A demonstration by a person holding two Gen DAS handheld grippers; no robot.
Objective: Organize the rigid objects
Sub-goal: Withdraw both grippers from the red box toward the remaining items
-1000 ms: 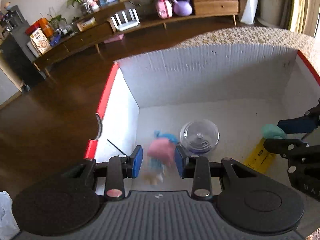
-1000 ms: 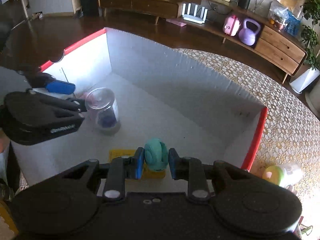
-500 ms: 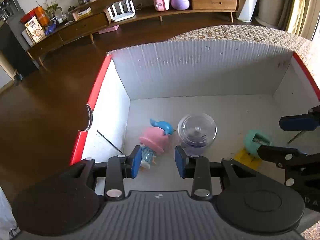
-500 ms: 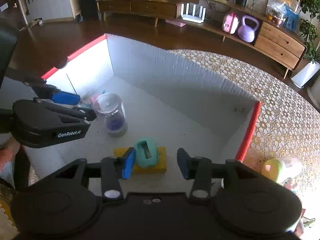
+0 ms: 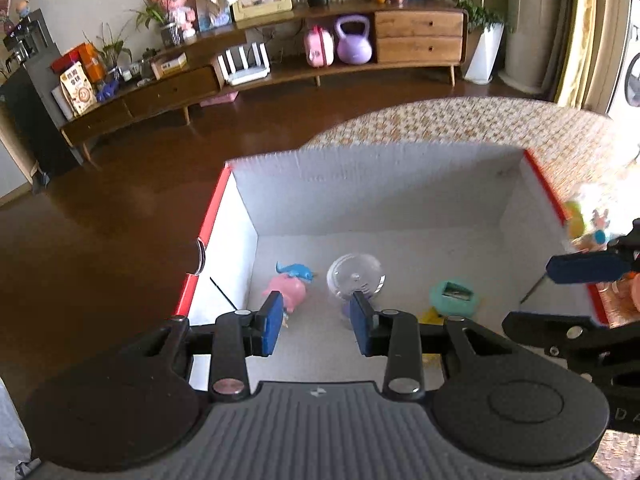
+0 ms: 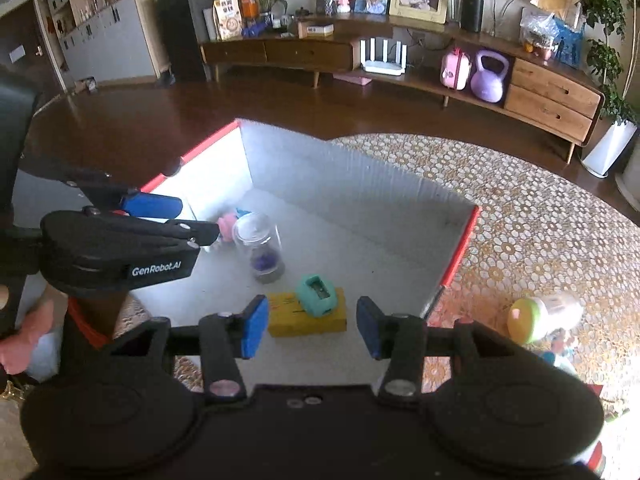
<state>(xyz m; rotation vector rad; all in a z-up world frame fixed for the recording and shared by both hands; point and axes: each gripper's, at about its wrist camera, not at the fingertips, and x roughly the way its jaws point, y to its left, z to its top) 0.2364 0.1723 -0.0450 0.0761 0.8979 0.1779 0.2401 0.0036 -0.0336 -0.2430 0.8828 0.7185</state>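
The teal toy (image 6: 317, 295) lay on top of a yellow box (image 6: 306, 317) on the floor of the white bin (image 6: 352, 196), near its red-edged right wall, while a clear jar (image 6: 262, 248) stood toward the left corner with a pink figurine (image 5: 289, 285) lying just beside it. The right gripper (image 6: 311, 327) hung above the teal toy, its jaws having just been opening and now released with nothing between them. The left gripper (image 5: 316, 322) hovered over the figurine and jar with its jaws apart and empty; outside the bin's right wall, a yellow-green bottle (image 6: 544, 317) lay on the patterned desk (image 6: 540, 232).
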